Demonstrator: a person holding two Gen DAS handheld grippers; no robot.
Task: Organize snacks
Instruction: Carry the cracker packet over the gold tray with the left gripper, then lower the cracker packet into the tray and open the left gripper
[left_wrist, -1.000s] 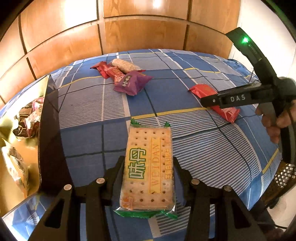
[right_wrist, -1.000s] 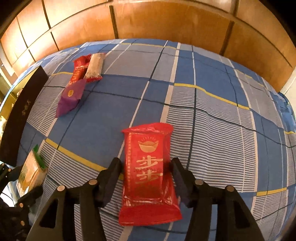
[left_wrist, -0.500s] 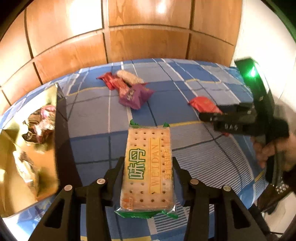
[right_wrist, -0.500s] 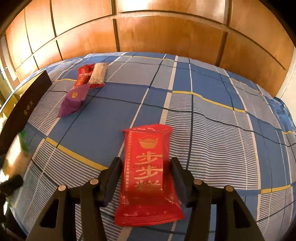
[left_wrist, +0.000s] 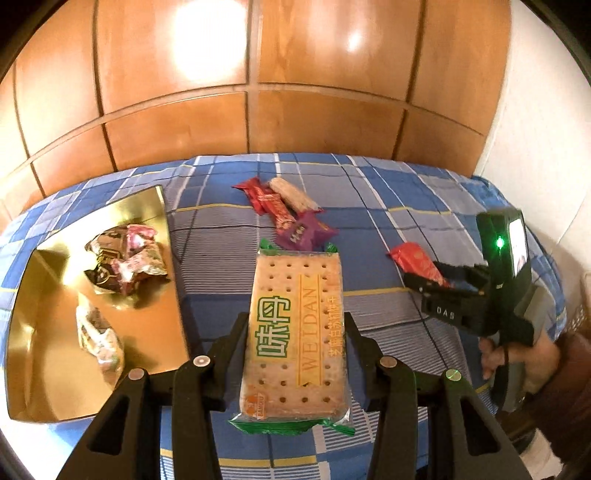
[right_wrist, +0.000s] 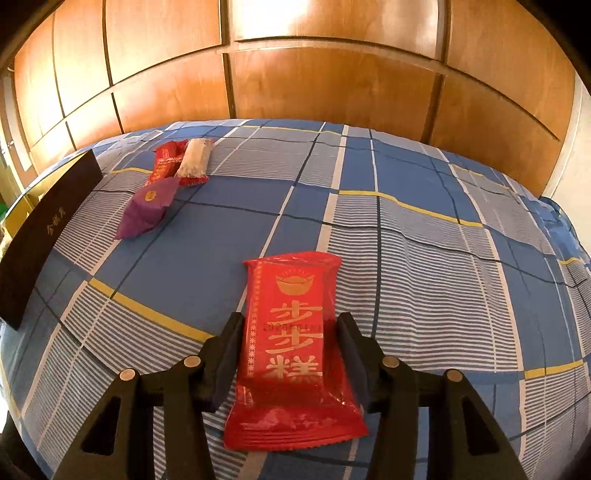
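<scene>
Both grippers have lifted higher above the plaid bedspread (right_wrist: 406, 229). Left gripper (left_wrist: 293, 325) clamps the cracker pack (left_wrist: 295, 332) beside the gold tray (left_wrist: 155, 325); right gripper (right_wrist: 286, 325) pinches the red cake packet (right_wrist: 291, 339).

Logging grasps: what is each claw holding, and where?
Left claw: cracker pack, by its long sides near the lower half. Right claw: red snack packet, by its sides at mid-length.
</scene>
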